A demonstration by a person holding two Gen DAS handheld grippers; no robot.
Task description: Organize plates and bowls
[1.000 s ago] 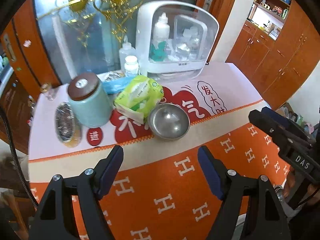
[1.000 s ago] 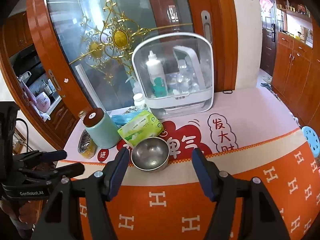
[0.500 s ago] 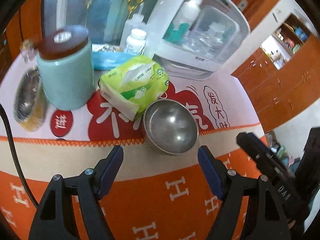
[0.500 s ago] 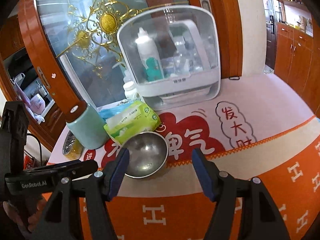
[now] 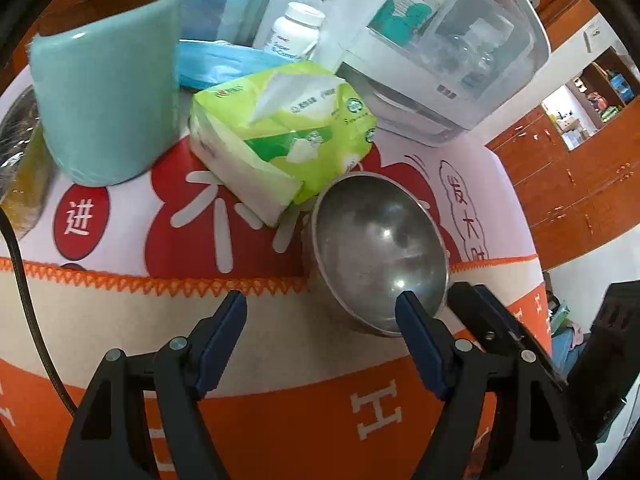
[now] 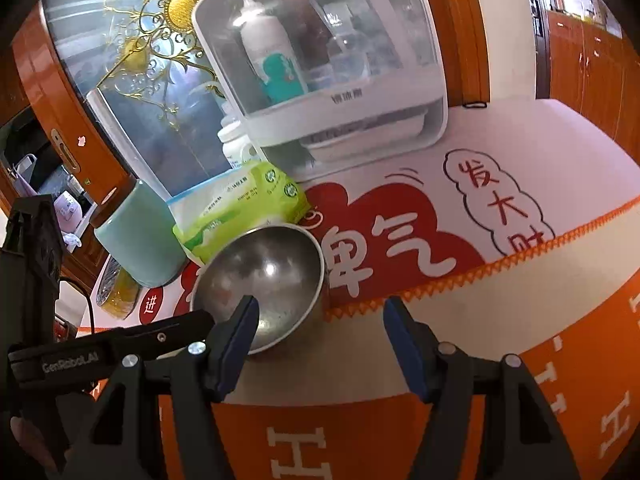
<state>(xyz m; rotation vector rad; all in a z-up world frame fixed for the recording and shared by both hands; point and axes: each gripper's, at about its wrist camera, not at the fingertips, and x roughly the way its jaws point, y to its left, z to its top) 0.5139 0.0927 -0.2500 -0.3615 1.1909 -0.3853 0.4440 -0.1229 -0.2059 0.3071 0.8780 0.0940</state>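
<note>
Your landmark is the steel bowl (image 5: 378, 248), and everything here is placed from it. The largest thing behind it is the white sterilizer cabinet (image 6: 340, 80) with a clear hood, standing on the tablecloth (image 5: 280, 344) (red, pink and orange print). Left of the bowl and a little behind stands the teal canister (image 5: 104, 92) with a brown lid, upright. The green tissue pack (image 5: 280, 132) lies just behind the bowl, its near corner touching or nearly touching the rim. Farther behind, a white pill bottle (image 5: 294, 30) stands by the cabinet.

The bowl sits mouth up, round, so no long axis; it looks tipped slightly, rim higher toward the tissue pack.

Your left gripper (image 5: 320, 312) points steeply down in front of the bowl, jaws spread, its right-hand finger over the bowl's near rim. Your right gripper (image 6: 318, 318) angles down too, jaws spread on nothing, its left-hand finger over the bowl's near edge. The two grippers are near each other there.
</note>
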